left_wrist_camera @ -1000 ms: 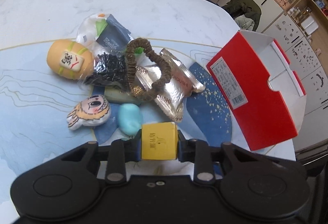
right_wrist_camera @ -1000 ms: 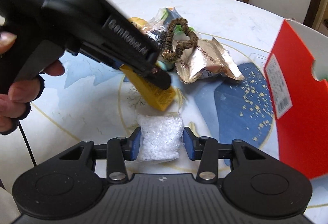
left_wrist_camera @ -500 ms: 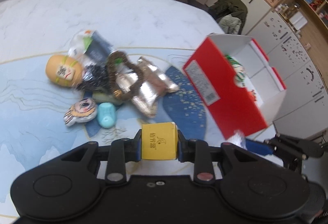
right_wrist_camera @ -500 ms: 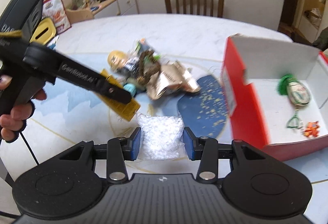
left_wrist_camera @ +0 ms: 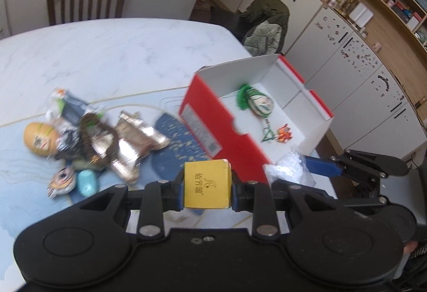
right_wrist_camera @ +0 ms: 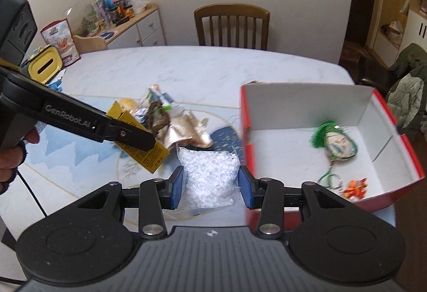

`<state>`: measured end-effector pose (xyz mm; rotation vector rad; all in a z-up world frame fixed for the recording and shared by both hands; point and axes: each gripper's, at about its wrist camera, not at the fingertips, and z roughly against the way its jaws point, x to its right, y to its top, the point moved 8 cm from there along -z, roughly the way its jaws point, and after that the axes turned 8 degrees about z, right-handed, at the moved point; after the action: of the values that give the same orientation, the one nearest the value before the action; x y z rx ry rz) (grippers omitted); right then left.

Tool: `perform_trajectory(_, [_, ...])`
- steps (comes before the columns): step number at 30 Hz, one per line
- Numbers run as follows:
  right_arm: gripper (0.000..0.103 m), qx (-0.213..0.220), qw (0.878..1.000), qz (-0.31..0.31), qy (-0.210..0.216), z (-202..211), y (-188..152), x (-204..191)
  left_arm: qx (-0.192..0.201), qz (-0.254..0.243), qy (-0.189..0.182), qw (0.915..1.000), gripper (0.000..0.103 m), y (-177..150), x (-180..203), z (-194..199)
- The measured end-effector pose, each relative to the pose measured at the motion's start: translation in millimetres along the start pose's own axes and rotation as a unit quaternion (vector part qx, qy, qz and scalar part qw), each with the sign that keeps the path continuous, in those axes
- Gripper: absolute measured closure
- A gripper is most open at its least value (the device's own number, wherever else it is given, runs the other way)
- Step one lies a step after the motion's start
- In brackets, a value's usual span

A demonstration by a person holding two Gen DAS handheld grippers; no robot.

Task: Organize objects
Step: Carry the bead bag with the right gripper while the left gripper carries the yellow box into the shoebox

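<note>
My left gripper is shut on a yellow box, held in the air above the table, left of the red box. In the right wrist view the same yellow box juts from the left gripper. My right gripper is shut on a clear bag of white beads, just left of the red box. That red box has a white inside and holds a green tasselled charm and a small orange toy.
A pile lies on the blue mat: gold foil packets, a brown hair loop, a round yellow plush, a teal blob and a small face plush. A wooden chair stands behind the table. Cabinets line the right.
Both grippers have risen and swung right toward the red box, so its white inside with the charm now shows. Each keeps hold of its object.
</note>
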<state>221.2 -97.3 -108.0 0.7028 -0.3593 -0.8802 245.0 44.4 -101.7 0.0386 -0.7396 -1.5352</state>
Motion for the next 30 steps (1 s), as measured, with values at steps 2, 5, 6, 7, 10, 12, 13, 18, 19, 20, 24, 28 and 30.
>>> perform_trajectory(2, [0.061,0.003,1.000,-0.008,-0.003,3,1,14,0.003,-0.009,-0.002,0.9999,0.074,5,13,-2])
perform_trajectory(5, [0.061,0.005,1.000,-0.013,-0.010,7,1,36,0.007,-0.020,-0.005,0.9998,0.074,13,33,-9])
perform_trajectory(6, [0.061,0.005,1.000,-0.015,-0.013,8,0,43,0.008,-0.024,-0.005,0.9997,0.074,15,39,-12])
perform_trajectory(7, [0.061,0.003,1.000,-0.018,-0.016,7,0,50,0.009,-0.028,-0.006,0.9996,0.074,18,45,-15])
perform_trajectory(10, [0.061,-0.001,0.999,-0.028,-0.021,7,-3,72,0.010,-0.038,-0.002,0.9992,0.074,24,61,-27])
perform_trajectory(12, [0.061,-0.003,0.999,-0.032,-0.030,7,-5,87,0.007,-0.040,0.001,0.9992,0.074,28,70,-37])
perform_trajectory(13, [0.061,-0.004,0.999,-0.034,-0.032,7,-6,93,0.006,-0.042,0.001,0.9991,0.074,30,75,-41])
perform_trajectory(18, [0.061,-0.009,0.998,-0.039,-0.045,1,-9,131,0.000,-0.050,0.011,0.9987,0.074,41,94,-66])
perform_trajectory(19, [0.061,-0.012,0.998,-0.041,-0.047,-1,-10,139,-0.003,-0.050,0.012,0.9987,0.074,42,97,-71])
perform_trajectory(20, [0.061,-0.015,0.998,-0.043,-0.051,-4,-10,147,-0.006,-0.050,0.015,0.9986,0.074,45,100,-77])
perform_trajectory(24, [0.061,-0.027,0.997,-0.047,-0.062,-17,-13,176,-0.014,-0.059,0.034,0.9976,0.074,51,110,-101])
perform_trajectory(28, [0.061,-0.047,0.996,-0.039,-0.071,-36,-18,196,-0.029,-0.063,0.058,0.9959,0.074,56,113,-129])
perform_trajectory(30, [0.061,-0.060,0.995,-0.034,-0.068,-47,-23,203,-0.036,-0.066,0.074,0.9944,0.074,57,112,-143])
